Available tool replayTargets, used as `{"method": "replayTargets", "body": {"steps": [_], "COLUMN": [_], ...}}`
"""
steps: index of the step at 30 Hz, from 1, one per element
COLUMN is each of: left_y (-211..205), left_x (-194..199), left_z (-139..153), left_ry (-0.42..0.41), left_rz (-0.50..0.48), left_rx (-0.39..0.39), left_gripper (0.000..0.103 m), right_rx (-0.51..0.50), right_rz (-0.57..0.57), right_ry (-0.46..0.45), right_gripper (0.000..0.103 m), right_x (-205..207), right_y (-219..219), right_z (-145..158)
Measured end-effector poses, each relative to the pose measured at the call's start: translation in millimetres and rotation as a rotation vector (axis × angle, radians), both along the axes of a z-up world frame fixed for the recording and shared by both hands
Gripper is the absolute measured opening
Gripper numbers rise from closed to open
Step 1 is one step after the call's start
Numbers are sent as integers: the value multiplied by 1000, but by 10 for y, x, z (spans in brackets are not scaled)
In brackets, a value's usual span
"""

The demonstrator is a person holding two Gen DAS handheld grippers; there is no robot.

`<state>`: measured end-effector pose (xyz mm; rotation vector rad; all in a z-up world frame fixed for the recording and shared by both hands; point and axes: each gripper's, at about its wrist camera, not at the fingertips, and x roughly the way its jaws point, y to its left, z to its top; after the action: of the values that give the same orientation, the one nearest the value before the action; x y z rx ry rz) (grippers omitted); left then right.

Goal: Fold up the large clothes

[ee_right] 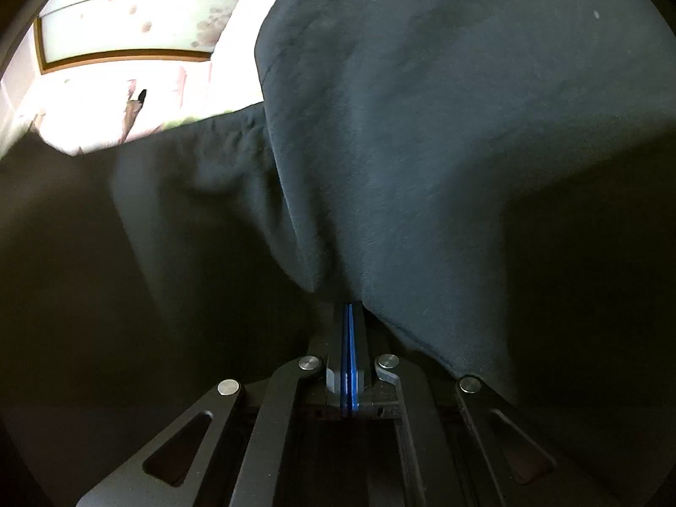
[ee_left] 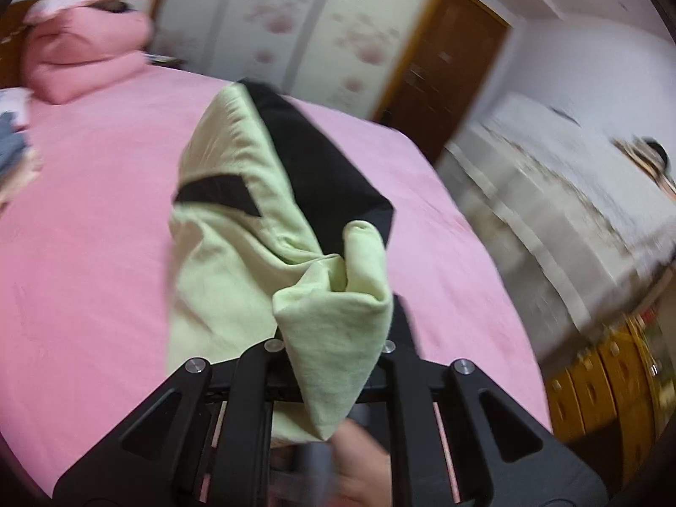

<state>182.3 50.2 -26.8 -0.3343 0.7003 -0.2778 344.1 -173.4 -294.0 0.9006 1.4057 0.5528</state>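
A large garment in light green and black (ee_left: 236, 211) hangs over the pink bed (ee_left: 84, 211), lifted at its near end. My left gripper (ee_left: 338, 329) is shut on a bunched fold of its green cloth, which hides the fingertips. In the right wrist view the garment's black cloth (ee_right: 422, 126) drapes over the camera and fills most of the frame. My right gripper (ee_right: 349, 312) is shut on that black cloth, its blue pads pressed together.
Pink pillows (ee_left: 80, 46) lie at the bed's far left, with grey clothes (ee_left: 10, 143) at the left edge. A flowered wardrobe (ee_left: 295, 21) and a brown door (ee_left: 448, 67) stand behind. A white cabinet (ee_left: 549, 186) and a yellow one (ee_left: 604, 380) are to the right.
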Motion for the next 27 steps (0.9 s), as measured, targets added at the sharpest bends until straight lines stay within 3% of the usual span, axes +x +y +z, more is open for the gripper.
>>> {"method": "replayTargets", "body": {"steps": [1, 6, 10, 13, 18, 21, 24, 27], "left_y": [-177, -1033, -1322, -1399, -1188, -1178, -1215, -1317], "left_x": [-21, -152, -240, -319, -234, -226, -254, -274], "left_z": [-21, -355, -462, -483, -324, -223, -120, -114], "left_ry": [11, 106, 90, 89, 75, 48, 1, -18], "left_rz": [-32, -147, -169, -173, -167, -186, -181, -197], "left_rx": [-1, 144, 241, 260, 255, 267, 262, 272], "left_gripper": [8, 8, 8, 8, 8, 8, 8, 9], "right_rx": [27, 223, 291, 298, 283, 277, 142, 19], "right_rz": [12, 27, 40, 40, 45, 148, 211, 205], "right_ry": [1, 3, -12, -12, 34, 120, 46, -36], "right_gripper": [0, 0, 0, 0, 0, 0, 0, 0], "right_x": [19, 37, 54, 77, 140, 262, 479, 725], "right_y": [-38, -306, -428, -490, -589, -723, -1090, -1588], "right_z": [-19, -156, -188, -173, -115, -39, 222, 469]}}
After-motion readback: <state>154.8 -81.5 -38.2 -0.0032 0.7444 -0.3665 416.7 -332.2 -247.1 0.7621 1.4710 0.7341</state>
